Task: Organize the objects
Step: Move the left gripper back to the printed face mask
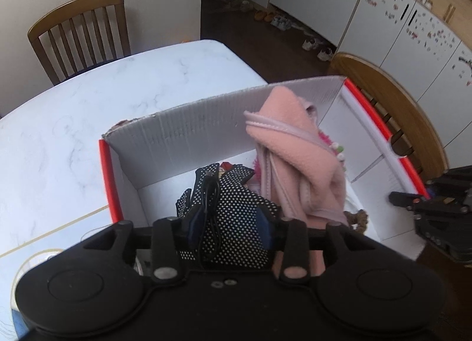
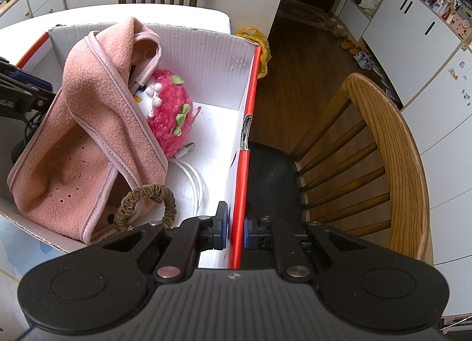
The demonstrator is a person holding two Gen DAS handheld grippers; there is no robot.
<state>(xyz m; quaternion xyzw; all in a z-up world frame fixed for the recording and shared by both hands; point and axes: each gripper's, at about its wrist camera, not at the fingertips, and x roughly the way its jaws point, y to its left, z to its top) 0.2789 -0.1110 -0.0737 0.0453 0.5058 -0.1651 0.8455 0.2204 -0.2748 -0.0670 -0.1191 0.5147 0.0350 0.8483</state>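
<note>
A white cardboard box (image 1: 191,125) with red edges stands on the table. In it lie a pink fleece garment (image 1: 295,158), a pink plush toy (image 2: 171,110), a brown hair tie (image 2: 147,202) and a white cable (image 2: 191,175). My left gripper (image 1: 227,228) hangs over the box's near left part. Black white-dotted gloves (image 1: 236,208) and a thin black cable (image 1: 209,199) lie between its parted blue pads, spilling wider than the pads. My right gripper (image 2: 235,231) is shut on the box's red-edged right wall (image 2: 247,122). That gripper also shows at the right edge of the left wrist view (image 1: 413,202).
The box sits on a white marble-look table (image 1: 88,104). A wooden chair (image 1: 79,34) stands at the far side, another wooden chair (image 2: 392,140) right beside the box's right wall. A yellow bag (image 2: 259,42) lies on the dark floor; white cabinets (image 2: 427,45) line the right.
</note>
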